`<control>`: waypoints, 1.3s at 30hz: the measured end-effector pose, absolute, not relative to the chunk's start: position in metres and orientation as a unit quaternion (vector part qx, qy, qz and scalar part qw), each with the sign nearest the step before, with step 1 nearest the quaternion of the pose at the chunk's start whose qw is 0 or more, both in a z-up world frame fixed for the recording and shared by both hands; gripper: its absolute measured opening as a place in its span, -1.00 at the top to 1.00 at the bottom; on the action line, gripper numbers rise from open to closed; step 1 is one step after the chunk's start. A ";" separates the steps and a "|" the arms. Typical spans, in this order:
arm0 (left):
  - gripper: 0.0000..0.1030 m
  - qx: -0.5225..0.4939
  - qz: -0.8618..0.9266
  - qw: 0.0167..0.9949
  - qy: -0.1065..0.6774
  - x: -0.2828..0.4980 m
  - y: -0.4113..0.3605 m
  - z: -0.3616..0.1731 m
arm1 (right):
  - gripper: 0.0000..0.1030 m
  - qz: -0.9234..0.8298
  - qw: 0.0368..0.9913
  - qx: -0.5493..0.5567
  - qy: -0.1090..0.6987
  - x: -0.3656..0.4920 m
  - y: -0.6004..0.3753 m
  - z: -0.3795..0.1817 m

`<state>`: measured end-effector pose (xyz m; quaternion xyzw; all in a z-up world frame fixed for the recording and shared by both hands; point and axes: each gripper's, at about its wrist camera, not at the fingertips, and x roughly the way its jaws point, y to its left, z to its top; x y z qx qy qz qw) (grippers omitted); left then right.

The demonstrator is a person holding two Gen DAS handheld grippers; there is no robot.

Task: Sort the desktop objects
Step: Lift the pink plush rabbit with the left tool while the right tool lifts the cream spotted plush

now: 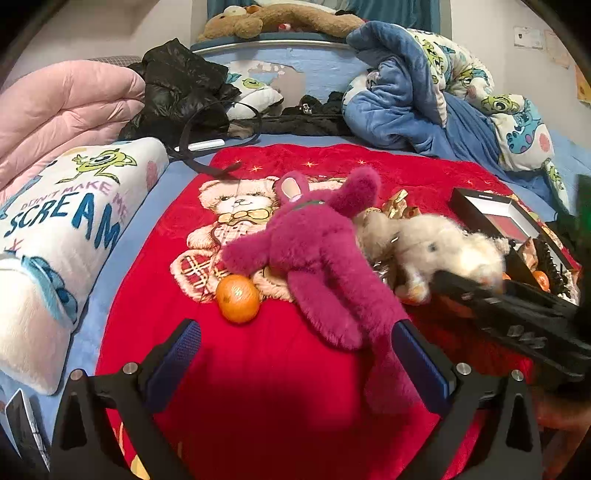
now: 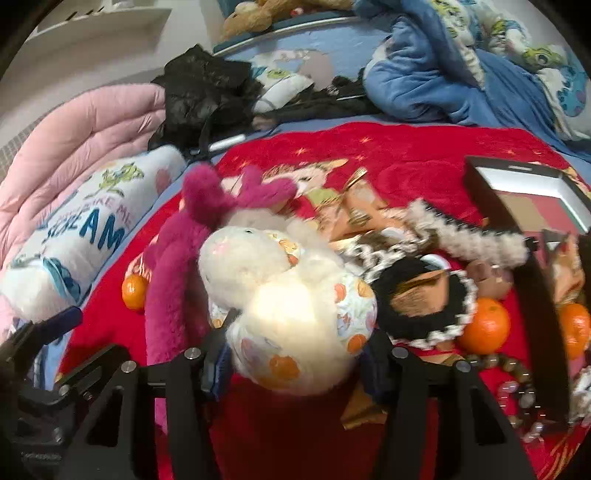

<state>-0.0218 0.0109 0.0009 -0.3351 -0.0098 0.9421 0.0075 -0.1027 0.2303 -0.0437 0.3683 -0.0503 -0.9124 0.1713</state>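
Nearest, the right hand-held gripper [image 2: 291, 354] clamps a cream plush toy [image 2: 288, 306]; the left hand-held gripper [image 1: 295, 354] gapes empty above the red blanket [image 1: 258, 387]. Beyond lie a magenta plush [image 1: 314, 251] and a tangerine [image 1: 237, 298]. Likely next: carrying the cream toy to its pile.

At the far left you see a folded pink quilt [image 1: 62, 107] on the bed, and nearer, just beside it, a white pillow [image 1: 62, 229] printed with "SCREAM" and a green 1-eyed monster. A black puffy jacket [image 1: 181, 92] lies crumpled to the right of the quilt, against the blue headboard [image 1: 317, 62]. On the ledge above the headboard a brown teddy bear [image 1: 273, 20] lies on its side. At the far right a blue blanket [image 1: 402, 99] with cartoon prints is heaped up.
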 end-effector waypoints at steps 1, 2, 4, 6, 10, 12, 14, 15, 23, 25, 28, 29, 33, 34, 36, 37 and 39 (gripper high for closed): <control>-1.00 -0.341 0.940 0.008 -0.012 -0.026 0.012 0.000 | -0.02 -0.913 0.171 0.364 -0.060 -0.102 0.236 -0.040; -1.00 -0.350 0.936 0.011 -0.017 -0.030 0.013 -0.002 | -0.02 -0.915 0.172 0.358 -0.070 -0.100 0.242 -0.037; -1.00 -0.362 0.932 0.014 -0.022 -0.038 0.017 -0.005 | -0.02 -0.919 0.170 0.347 -0.081 -0.098 0.252 -0.031; -1.00 -0.361 0.932 0.014 -0.025 -0.046 0.020 -0.005 | -0.02 -0.921 0.166 0.340 -0.091 -0.096 0.259 -0.025; -1.00 -0.359 0.933 0.013 -0.017 -0.063 0.025 -0.006 | -0.02 -0.928 0.165 0.313 -0.115 -0.090 0.276 -0.009; -1.00 -0.369 0.929 0.011 -0.013 -0.074 0.027 -0.009 | -0.02 -0.932 0.162 0.301 -0.123 -0.087 0.284 -0.002; -1.00 -0.377 0.926 0.008 -0.012 -0.085 0.026 -0.013 | -0.02 -0.933 0.163 0.290 -0.134 -0.083 0.292 0.005; -1.00 -0.378 0.926 0.002 -0.008 -0.089 0.026 -0.014 | -0.02 -0.935 0.164 0.284 -0.138 -0.081 0.296 0.008; -0.64 -0.365 0.931 -0.005 0.009 -0.097 0.026 -0.018 | -0.03 -0.937 0.164 0.270 -0.146 -0.075 0.306 0.014; -0.10 -0.369 0.929 0.020 -0.012 -0.098 0.026 -0.018 | -0.03 -0.938 0.166 0.268 -0.144 -0.074 0.306 0.014; 0.45 -0.384 0.922 0.031 -0.029 -0.098 0.024 -0.028 | -0.03 -0.937 0.169 0.273 -0.136 -0.071 0.304 0.015; 0.50 -0.379 0.924 0.030 -0.029 -0.096 0.023 -0.028 | -0.03 -0.937 0.169 0.274 -0.135 -0.071 0.304 0.015; 0.74 -0.361 0.931 0.038 -0.037 -0.088 0.019 -0.019 | -0.03 -0.935 0.167 0.282 -0.136 -0.070 0.300 0.013; 0.76 -0.356 0.933 0.039 -0.039 -0.085 0.018 -0.015 | -0.03 -0.935 0.167 0.282 -0.137 -0.070 0.300 0.014; 0.77 -0.348 0.936 0.042 -0.046 -0.079 0.016 -0.009 | -0.03 -0.935 0.166 0.282 -0.136 -0.070 0.301 0.014; 0.77 -0.344 0.937 0.042 -0.048 -0.076 0.016 -0.005 | -0.03 -0.935 0.166 0.281 -0.137 -0.070 0.301 0.014; 0.77 -0.334 0.940 0.040 -0.051 -0.071 0.016 0.005 | -0.03 -0.936 0.165 0.279 -0.138 -0.070 0.301 0.015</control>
